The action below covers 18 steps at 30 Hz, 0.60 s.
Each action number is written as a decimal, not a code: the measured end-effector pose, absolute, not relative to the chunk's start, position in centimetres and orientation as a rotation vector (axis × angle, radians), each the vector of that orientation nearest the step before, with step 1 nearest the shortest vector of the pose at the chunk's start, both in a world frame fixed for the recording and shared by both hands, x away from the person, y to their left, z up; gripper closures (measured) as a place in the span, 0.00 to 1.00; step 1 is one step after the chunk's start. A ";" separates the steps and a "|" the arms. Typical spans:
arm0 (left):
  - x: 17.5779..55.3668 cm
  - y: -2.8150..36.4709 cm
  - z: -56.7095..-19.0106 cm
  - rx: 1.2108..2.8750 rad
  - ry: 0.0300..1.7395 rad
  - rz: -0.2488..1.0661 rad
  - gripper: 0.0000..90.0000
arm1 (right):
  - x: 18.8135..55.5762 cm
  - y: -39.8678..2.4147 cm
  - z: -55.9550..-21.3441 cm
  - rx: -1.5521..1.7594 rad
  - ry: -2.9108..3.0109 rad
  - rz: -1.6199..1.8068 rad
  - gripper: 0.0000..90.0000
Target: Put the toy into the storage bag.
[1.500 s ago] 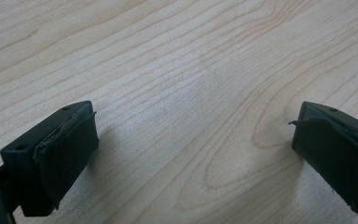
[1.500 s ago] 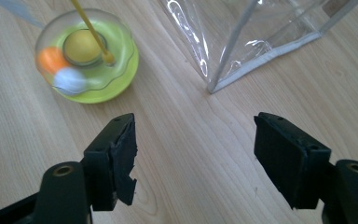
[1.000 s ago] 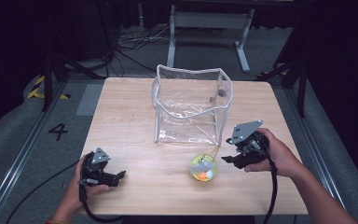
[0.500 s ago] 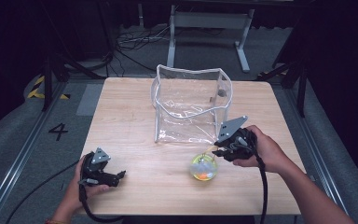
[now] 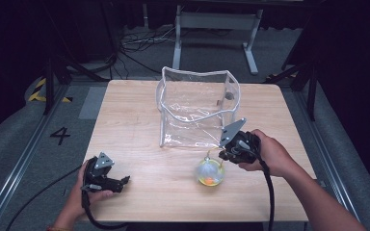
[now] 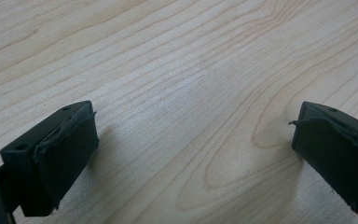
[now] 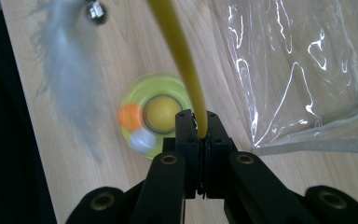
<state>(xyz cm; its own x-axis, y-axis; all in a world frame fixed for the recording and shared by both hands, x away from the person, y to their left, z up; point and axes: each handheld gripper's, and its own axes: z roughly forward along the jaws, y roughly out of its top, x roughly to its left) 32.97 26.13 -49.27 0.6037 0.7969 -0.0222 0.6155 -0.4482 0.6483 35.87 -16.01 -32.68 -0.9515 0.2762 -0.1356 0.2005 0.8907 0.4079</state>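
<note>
A: Where the right gripper (image 5: 224, 155) hangs, near the desk's right edge and toward its front, what are its fingers (image 7: 186, 135) doing?

B: They are pressed together on a thin yellow stalk (image 7: 179, 56), pinching it just above the toy it belongs to. In the right gripper view the stalk runs up from between them and out of the top of the picture.

A: And the toy itself?

B: A round cat toy (image 5: 210, 172) with a yellow-green base (image 7: 133, 100); from above you can see a yellow ball (image 7: 161, 114) in the middle, an orange ball (image 7: 129, 116) and a pale one (image 7: 142, 139) beside it. A white feather (image 7: 67, 70) and a small bell (image 7: 94, 8) show beside the stalk. It sits right of the desk's middle, toward the front edge, just in front of the clear plastic bag (image 5: 197, 108).

A: Where does the bag stand?

B: Upright and open at the top, about mid-desk toward the far edge, its white-trimmed rim wavy. I cannot tell whether the toy's base is touching the wooden desk (image 5: 135, 125) or is held just off it.

A: The left gripper (image 5: 120, 182)?

B: Near the front left corner, held low in the person's left hand (image 5: 74, 204). Its fingers (image 6: 65, 151) are spread wide apart, with bare wood grain between them.
</note>
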 end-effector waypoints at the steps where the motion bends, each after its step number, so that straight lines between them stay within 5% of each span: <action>1: 33.0 26.1 -49.3 2.211 1.110 0.381 0.01 | 35.9 -16.0 -32.7 0.365 2.868 0.589 0.98; 18: 33.0 26.1 -49.3 2.210 1.111 0.381 0.01 | 35.7 -20.2 -30.3 0.488 2.801 0.583 0.98</action>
<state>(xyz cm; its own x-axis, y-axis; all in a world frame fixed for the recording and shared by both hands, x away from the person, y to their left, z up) 32.96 26.12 -49.27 0.6028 0.7975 -0.0222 0.6161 -0.4477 0.6480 35.68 -20.21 -30.35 -0.9159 0.3672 -0.1620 0.2721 0.8648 0.4221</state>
